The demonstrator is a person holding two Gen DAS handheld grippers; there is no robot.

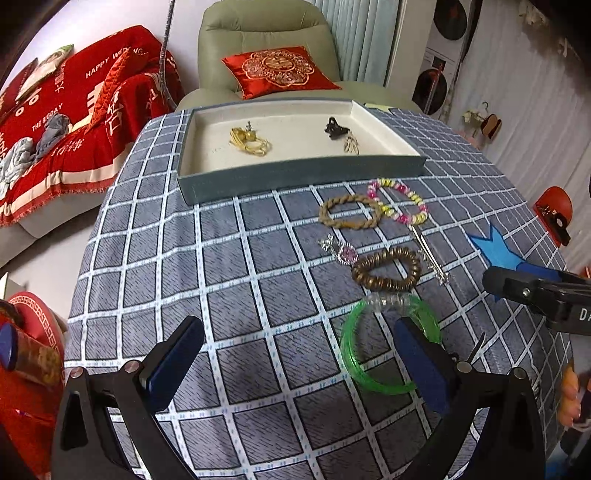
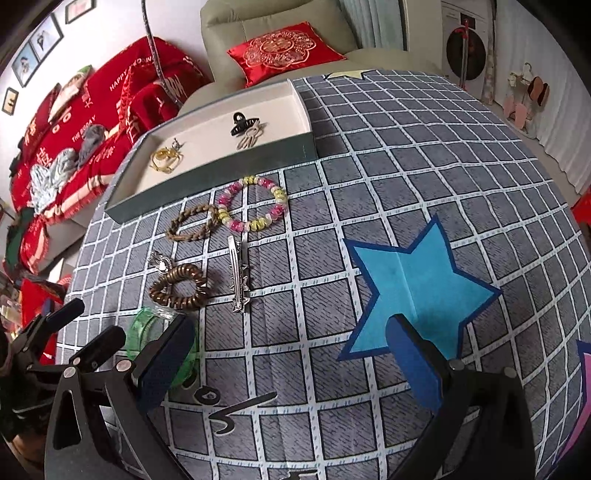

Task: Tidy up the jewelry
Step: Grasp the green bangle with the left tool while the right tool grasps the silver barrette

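the jewelry lies in two groups on the desk (image 2: 424, 155), which is covered by a grey checked cloth. loose on the cloth are a green bangle (image 1: 384, 343), a bronze coiled bracelet (image 1: 386, 268) just beyond it, a small silver and pink charm (image 1: 341, 252) beside that, a silver hair clip (image 2: 238, 275), a brown braided ring (image 1: 349, 211) and a pink and yellow bead bracelet (image 1: 400, 201) that overlaps the braided ring's edge. farther back stands a shallow tray (image 1: 295, 179) with a pale inside, holding a gold chain piece (image 1: 249, 142) on its left and a black claw clip (image 1: 335, 127) with a pale ornament touching it on its right.

the left hand-held gripper (image 1: 295, 365) hangs over the cloth with its blue pads spread wide and nothing between them; its right pad sits in front of the green bangle, and contact cannot be judged. the right hand-held gripper (image 2: 290, 363) is likewise spread apart and empty, its right finger over a blue star (image 2: 417, 288) printed on the cloth, its left finger in front of the bangle.

beyond the desk are a grey armchair (image 1: 266, 29) with a red cushion (image 1: 279, 70) and a sofa under a red blanket (image 1: 74, 110).
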